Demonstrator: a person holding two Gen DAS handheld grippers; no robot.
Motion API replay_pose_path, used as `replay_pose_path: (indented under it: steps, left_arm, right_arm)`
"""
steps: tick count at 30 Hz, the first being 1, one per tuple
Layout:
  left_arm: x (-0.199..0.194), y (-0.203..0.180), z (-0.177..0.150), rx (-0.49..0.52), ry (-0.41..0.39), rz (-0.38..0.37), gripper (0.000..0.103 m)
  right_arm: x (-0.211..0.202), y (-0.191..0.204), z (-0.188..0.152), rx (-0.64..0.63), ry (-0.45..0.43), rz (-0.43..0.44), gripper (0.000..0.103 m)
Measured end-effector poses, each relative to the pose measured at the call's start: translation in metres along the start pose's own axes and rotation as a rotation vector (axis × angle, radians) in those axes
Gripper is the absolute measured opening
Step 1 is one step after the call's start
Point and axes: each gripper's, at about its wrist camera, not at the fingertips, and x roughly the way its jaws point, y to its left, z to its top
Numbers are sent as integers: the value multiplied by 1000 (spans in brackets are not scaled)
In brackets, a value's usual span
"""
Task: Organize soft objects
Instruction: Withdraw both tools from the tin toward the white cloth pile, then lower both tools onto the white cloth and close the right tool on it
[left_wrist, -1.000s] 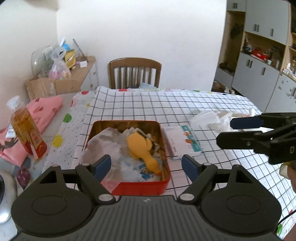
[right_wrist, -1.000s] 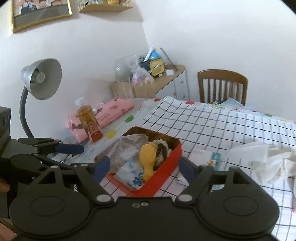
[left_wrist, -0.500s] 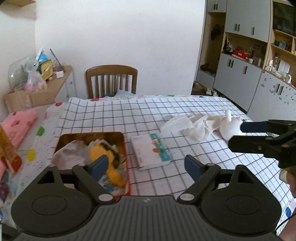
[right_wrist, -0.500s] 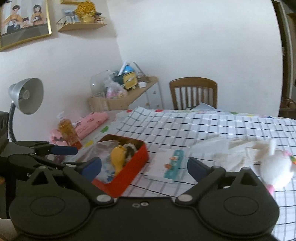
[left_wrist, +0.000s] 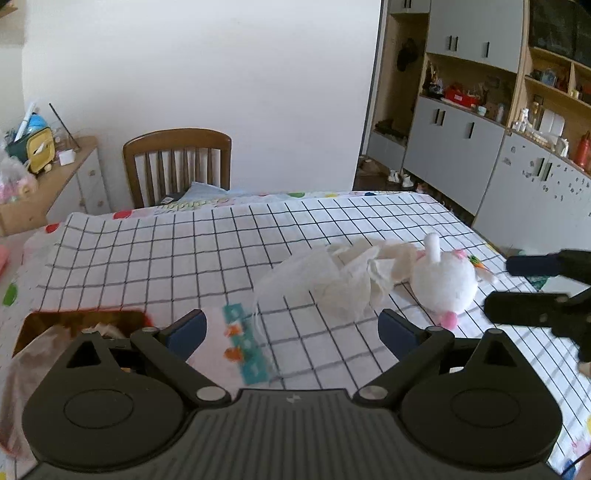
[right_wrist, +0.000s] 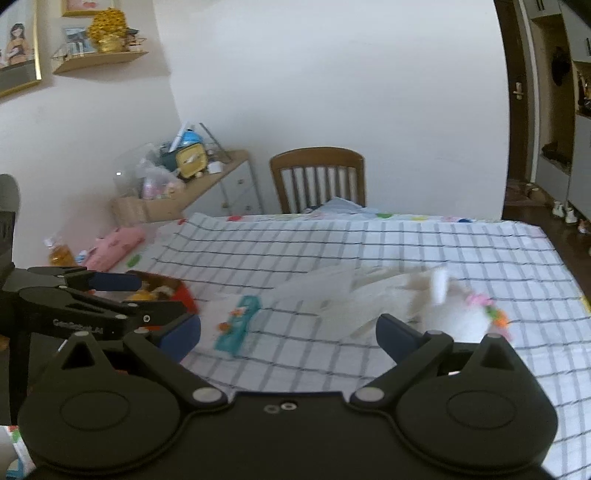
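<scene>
The white bunny lies on the checked cloth, and everything else sits in relation to it. Touching its left side is a crumpled heap of tissue, which spreads away from the bunny toward the middle of the table. Farther left of the bunny, past the tissue, lies a flat white packet with a teal edge, and beyond that, well apart from the bunny, stands the red tin holding paper and a yellow toy, blurred in the right wrist view. The left gripper hovers above the cloth near the bunny's left, over the packet and tissue, its fingers spread wide with nothing between them. The right gripper hangs close to the bunny on its near side, fingers likewise spread and empty; the bunny is just beyond its right finger. A wooden chair stands at the table's far edge, well behind the bunny.
</scene>
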Motion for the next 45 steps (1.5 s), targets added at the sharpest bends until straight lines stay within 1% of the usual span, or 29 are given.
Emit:
replay_pose_path:
  steps: [4, 7, 16, 21, 26, 30, 32, 36, 38, 40, 43, 45]
  left_arm:
    - [33, -6, 12, 5, 11, 5, 100]
    - [55, -9, 20, 6, 20, 16, 100]
    - [110, -17, 33, 11, 57, 51, 100]
    - [139, -20, 36, 15, 84, 60, 100]
    - [165, -22, 35, 21, 110, 61, 100]
    - [184, -24, 35, 32, 132, 52, 100]
    - [194, -24, 36, 23, 146, 46, 100]
    - [210, -25, 37, 37, 163, 41, 100]
    - [219, -24, 38, 49, 174, 53, 100]
    - [225, -20, 39, 29, 183, 63, 100]
    - [233, -11, 39, -19, 206, 50, 100]
    - [237, -9, 37, -23, 216, 47, 100]
  right_arm:
    - [9, -30, 17, -20, 5, -31, 101]
    - [23, -54, 31, -24, 30, -41, 101]
    - [83, -109, 66, -39, 163, 8, 101]
    - [120, -127, 79, -47, 239, 35, 102]
    - [163, -130, 84, -121, 381, 76, 102]
    - [191, -129, 80, -199, 491, 106, 102]
    - [203, -127, 76, -238, 536, 105, 102]
    - [221, -126, 72, -292, 592, 97, 102]
    - [227, -127, 70, -304, 615, 95, 102]
    - [233, -127, 69, -308, 633, 88, 102]
    - [242, -125, 68, -306, 667, 81, 102]
    - [246, -124, 64, -310, 697, 83, 99]
